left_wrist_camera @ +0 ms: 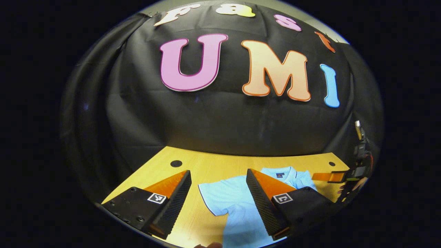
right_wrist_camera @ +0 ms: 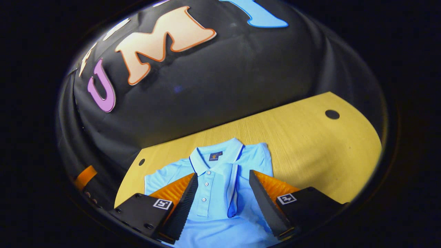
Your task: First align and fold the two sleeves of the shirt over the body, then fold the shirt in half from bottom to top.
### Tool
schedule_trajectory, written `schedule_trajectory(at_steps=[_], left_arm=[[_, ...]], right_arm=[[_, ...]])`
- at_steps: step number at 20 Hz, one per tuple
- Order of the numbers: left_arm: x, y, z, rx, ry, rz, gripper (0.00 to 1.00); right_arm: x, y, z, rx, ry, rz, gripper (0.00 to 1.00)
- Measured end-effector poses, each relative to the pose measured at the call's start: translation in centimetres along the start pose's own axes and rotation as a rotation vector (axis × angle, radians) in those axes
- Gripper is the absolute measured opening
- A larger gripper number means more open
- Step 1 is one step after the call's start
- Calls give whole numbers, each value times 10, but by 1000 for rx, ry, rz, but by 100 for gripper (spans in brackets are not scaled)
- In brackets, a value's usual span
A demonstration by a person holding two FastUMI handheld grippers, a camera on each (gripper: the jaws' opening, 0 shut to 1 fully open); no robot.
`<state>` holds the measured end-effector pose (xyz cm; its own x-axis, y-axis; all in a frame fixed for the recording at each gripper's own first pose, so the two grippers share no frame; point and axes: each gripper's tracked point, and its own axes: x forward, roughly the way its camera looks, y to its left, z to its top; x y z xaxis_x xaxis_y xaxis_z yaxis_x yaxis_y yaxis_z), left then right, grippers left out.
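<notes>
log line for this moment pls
left gripper: open, above sleeve | right gripper: open, above placket | light blue polo shirt: flat on yellow wooden table

no text can be read: the small dark tag inside the shirt [right_wrist_camera: 220, 193] collar [right_wrist_camera: 216, 153] is too small to make out.

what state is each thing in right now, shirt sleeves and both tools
shirt: lying flat on the table, collar away from the tools, not folded in half
sleeve on the right gripper view's right: folded over the body
other sleeve: spread out, unfolded
left tool: open, above the shirt, holding nothing
right tool: open, above the shirt, holding nothing
</notes>
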<state>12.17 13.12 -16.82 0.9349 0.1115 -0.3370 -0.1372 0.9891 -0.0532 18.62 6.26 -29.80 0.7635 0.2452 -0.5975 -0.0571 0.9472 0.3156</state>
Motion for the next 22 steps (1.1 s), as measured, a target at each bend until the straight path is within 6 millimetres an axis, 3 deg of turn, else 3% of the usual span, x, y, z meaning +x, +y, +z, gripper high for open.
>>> schedule_trajectory(at_steps=[8, 12, 17, 21, 22], left_arm=[[77, 11, -71, 31, 143, 51, 96], [103, 22, -101, 33, 197, 84, 95], [121, 40, -133, -25, 272, 138, 95], [122, 48, -158, -40, 345, 164, 96], [122, 47, -155, -48, 332, 165, 96]], right_arm=[[-63, -45, 38, -72, -109, -95, 97], [-86, -69, 42, -55, -123, -146, 97], [-106, -92, 34, -69, -110, -193, 97], [-116, -97, 27, -57, -99, -206, 97], [-118, -97, 27, -58, -101, -205, 97]])
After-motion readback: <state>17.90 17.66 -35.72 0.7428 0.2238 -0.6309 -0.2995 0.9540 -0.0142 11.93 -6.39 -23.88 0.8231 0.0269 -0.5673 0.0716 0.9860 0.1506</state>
